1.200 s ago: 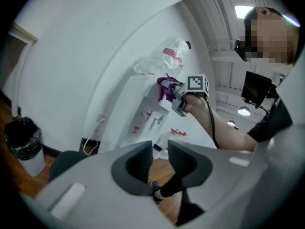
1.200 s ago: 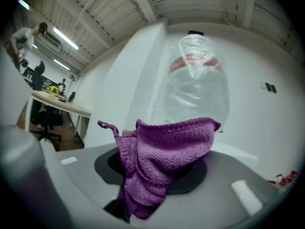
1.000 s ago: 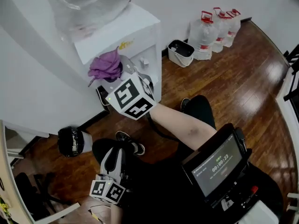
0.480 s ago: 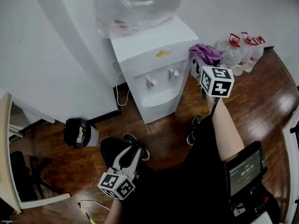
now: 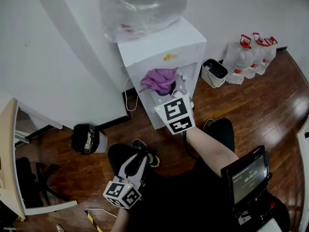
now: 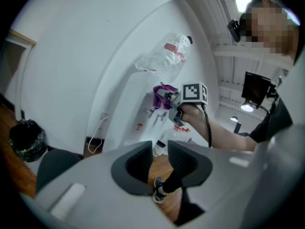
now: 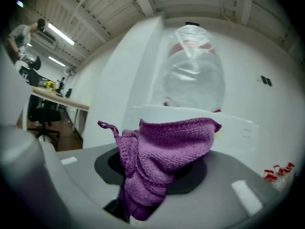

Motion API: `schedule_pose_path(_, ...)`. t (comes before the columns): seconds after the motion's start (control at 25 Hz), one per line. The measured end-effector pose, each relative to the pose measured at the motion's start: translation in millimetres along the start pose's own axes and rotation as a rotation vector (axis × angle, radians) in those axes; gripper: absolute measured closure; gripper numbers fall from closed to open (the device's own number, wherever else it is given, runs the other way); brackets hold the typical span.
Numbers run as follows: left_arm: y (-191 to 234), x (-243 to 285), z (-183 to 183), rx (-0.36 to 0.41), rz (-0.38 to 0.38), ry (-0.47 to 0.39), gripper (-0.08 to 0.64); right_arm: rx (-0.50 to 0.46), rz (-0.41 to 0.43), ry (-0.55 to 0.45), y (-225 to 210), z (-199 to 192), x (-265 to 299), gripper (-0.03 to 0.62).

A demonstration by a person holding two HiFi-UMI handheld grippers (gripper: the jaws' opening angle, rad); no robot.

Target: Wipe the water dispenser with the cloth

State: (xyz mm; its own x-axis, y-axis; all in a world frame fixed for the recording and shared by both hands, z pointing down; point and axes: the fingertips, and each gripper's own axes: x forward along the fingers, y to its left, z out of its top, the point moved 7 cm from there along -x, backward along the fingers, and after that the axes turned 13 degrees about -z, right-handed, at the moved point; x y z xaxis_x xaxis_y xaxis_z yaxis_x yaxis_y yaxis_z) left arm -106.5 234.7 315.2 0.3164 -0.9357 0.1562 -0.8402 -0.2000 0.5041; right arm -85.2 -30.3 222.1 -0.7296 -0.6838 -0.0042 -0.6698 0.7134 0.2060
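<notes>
The white water dispenser stands against the wall with a clear bottle on top. My right gripper is shut on a bunched purple cloth, which it holds at the dispenser's front over the tap recess. I cannot tell whether the cloth touches the front. In the right gripper view the cloth fills the jaws, with the dispenser behind it. My left gripper hangs low by the person's leg. Its jaws stand a little apart with nothing between them.
A black bagged bin sits on the wooden floor left of the dispenser. To its right are a small white bin and several water jugs. A screen hangs at the person's chest. A desk edge is at far left.
My right gripper swung with the cloth from beside the dispenser's right corner back left and down to its front. The left gripper stayed where it was.
</notes>
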Motion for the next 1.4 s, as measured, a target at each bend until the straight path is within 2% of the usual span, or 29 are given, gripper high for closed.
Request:
schedule_pose_path(0.08, -1.0, -2.1, -0.4, 0.003, 0.011, 0.0, 0.436, -0.068, 0.087, -0.008, 34.4, 1.3, 1.7, 0.415)
schedule_pose_path(0.12, -1.7, -2.4, -0.7, 0.003, 0.014, -0.001, 0.436, -0.1, 0.105, -0.013, 42.4, 2.2, 1.7, 0.414)
schedule_pose_path(0.24, -3.0, -0.4, -2.6, -0.002, 0.012, -0.002, 0.436, -0.103, 0.076, -0.017, 27.3, -2.8, 1.8, 0.414)
schedule_pose_path(0.36, -1.9, 4.9, -4.8, -0.01, 0.0, 0.003, 0.436, -0.052, -0.031, 0.013, -28.6, -16.5, -2.1, 0.414)
schedule_pose_path(0.56, -1.8, 18.7, -9.4, -0.007, -0.051, 0.019, 0.436, -0.011, -0.309, 0.109, -146.9, -47.7, -12.5, 0.416)
schedule_pose_path(0.68, -4.0, 25.2, -9.1, -0.003, -0.071, 0.018, 0.436, 0.019, -0.364, 0.15, -167.7, -56.5, -9.9, 0.415)
schedule_pose_path(0.76, -6.6, 25.9, -6.4, -0.004, -0.067, 0.019, 0.436, 0.029, -0.33, 0.136, -147.4, -51.3, -7.7, 0.415)
schedule_pose_path(0.84, -8.0, 23.6, -5.3, -0.006, -0.058, 0.018, 0.436, 0.02, -0.262, 0.099, -110.4, -40.4, -6.0, 0.414)
schedule_pose_path(1.04, -4.1, 9.3, -6.5, -0.013, -0.015, 0.007, 0.436, -0.058, -0.005, 0.044, 3.5, -17.0, 1.9, 0.415)
schedule_pose_path(1.2, -1.5, 1.4, -7.2, -0.016, 0.01, 0.002, 0.436, -0.112, 0.138, 0.034, 59.0, -6.0, -1.8, 0.414)
schedule_pose_path(1.28, -1.4, 1.7, -8.5, -0.019, 0.009, 0.005, 0.436, -0.135, 0.151, 0.026, 62.6, -7.6, -4.2, 0.414)
schedule_pose_path(1.4, -1.8, 5.9, -9.5, -0.021, -0.002, 0.012, 0.436, -0.111, 0.074, 0.05, 26.5, -23.5, -0.5, 0.415)
